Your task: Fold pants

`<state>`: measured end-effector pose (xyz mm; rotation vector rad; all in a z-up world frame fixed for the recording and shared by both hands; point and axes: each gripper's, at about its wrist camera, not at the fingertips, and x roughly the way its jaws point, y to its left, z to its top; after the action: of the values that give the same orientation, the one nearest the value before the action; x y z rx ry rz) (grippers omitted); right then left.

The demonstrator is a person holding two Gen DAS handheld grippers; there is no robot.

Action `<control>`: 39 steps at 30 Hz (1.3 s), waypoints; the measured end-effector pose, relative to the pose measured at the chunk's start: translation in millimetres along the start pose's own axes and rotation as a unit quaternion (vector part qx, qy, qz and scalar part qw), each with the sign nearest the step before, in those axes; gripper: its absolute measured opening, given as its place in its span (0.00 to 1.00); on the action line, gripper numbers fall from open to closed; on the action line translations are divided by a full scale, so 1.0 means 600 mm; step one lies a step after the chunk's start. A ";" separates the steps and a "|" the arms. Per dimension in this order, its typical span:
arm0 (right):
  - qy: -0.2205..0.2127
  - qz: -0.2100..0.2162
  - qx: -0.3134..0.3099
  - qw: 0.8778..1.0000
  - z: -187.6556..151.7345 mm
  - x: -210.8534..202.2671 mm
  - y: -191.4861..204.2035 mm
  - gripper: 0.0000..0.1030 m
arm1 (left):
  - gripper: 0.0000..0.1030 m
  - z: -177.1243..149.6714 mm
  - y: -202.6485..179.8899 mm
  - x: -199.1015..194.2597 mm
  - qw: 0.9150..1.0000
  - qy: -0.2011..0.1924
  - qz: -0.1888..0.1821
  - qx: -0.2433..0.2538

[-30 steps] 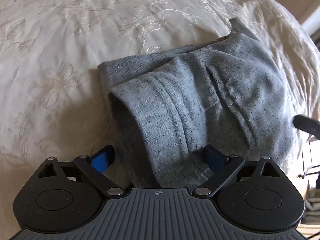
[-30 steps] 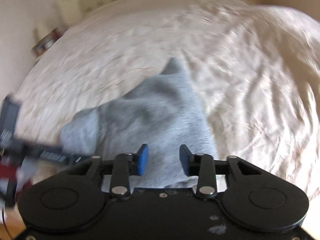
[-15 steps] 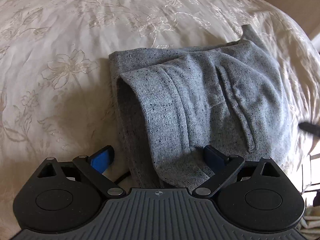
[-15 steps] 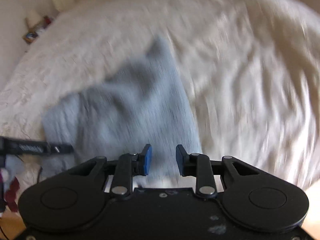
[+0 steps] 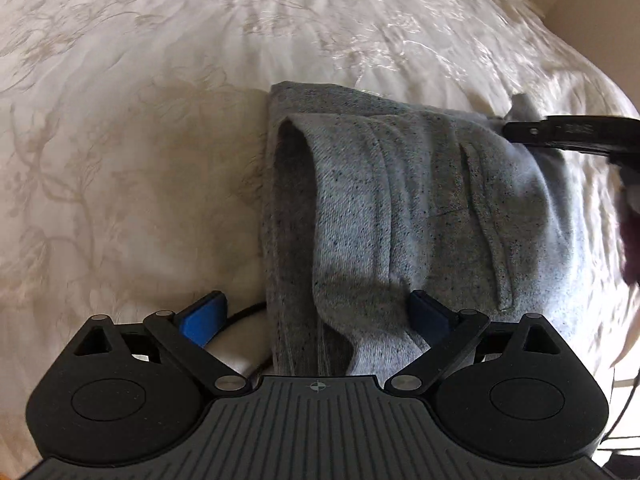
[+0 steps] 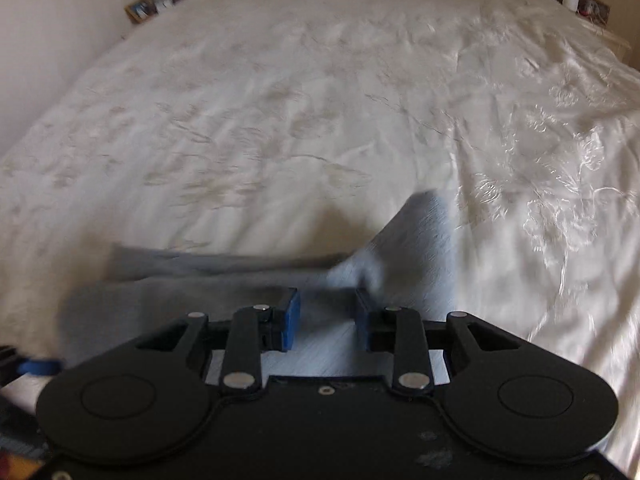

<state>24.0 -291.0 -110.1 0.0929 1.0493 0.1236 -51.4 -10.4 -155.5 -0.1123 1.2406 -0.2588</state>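
The left tool (image 5: 316, 316), black with blue pads, stands wide open, pointing steeply down over the near end of the grey speckled knit pants (image 5: 420, 200); one pad sits over the bedspread beside the cloth and the other rests against the top layer, with a thick fold between them but nothing clamped. The right tool (image 6: 327, 314), the same black linkage with blue pads, is partly open, its pads apart over the grey fabric (image 6: 320, 344) and not pressing on it; in the left wrist view its dark finger (image 5: 568, 132) reaches in from the right edge over the far corner of the bundle. A thin dark cable (image 5: 244, 312) curls on the bed just beside the left pad. The pants lie folded into a compact stack near the bed's near edge, layers overlapping, a rounded cuff-like opening facing left and ribbed seams running lengthwise; one small corner (image 6: 428, 216) sticks up at the far end. The knit is soft and flecked with dark specks. Around it spreads the cream satin bedspread (image 5: 140, 140), glossy, wrinkled, embroidered with flowers and vines. Beyond the bed, blurred nightstands with small items (image 6: 160, 0) stand at both far corners.
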 end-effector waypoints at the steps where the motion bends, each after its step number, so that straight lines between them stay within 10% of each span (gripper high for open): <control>1: 0.008 -0.006 -0.002 1.000 0.008 0.016 -0.009 0.28 | 0.95 -0.002 -0.001 -0.002 1.000 -0.002 0.002 -0.003; 6: 0.009 -0.008 -0.013 1.000 0.023 0.044 -0.030 0.26 | 0.95 0.000 -0.007 -0.025 1.000 -0.017 0.011 0.002; 14: -0.042 -0.002 0.019 0.999 -0.028 -0.055 -0.038 0.61 | 0.95 0.046 -0.040 -0.057 0.996 -0.073 0.001 0.053; 23: 0.043 -0.014 0.069 0.997 -0.141 -0.061 -0.092 0.73 | 1.00 0.053 -0.037 0.040 0.998 0.001 0.010 0.060; 39: 0.081 0.166 0.111 0.977 -0.111 0.022 -0.115 0.84 | 1.00 0.082 0.003 0.088 0.997 0.031 -0.073 -0.014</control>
<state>-23.4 -356.4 -163.6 0.4675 1.2025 0.3214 11.0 -25.1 -188.5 -0.2208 1.2987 -0.3745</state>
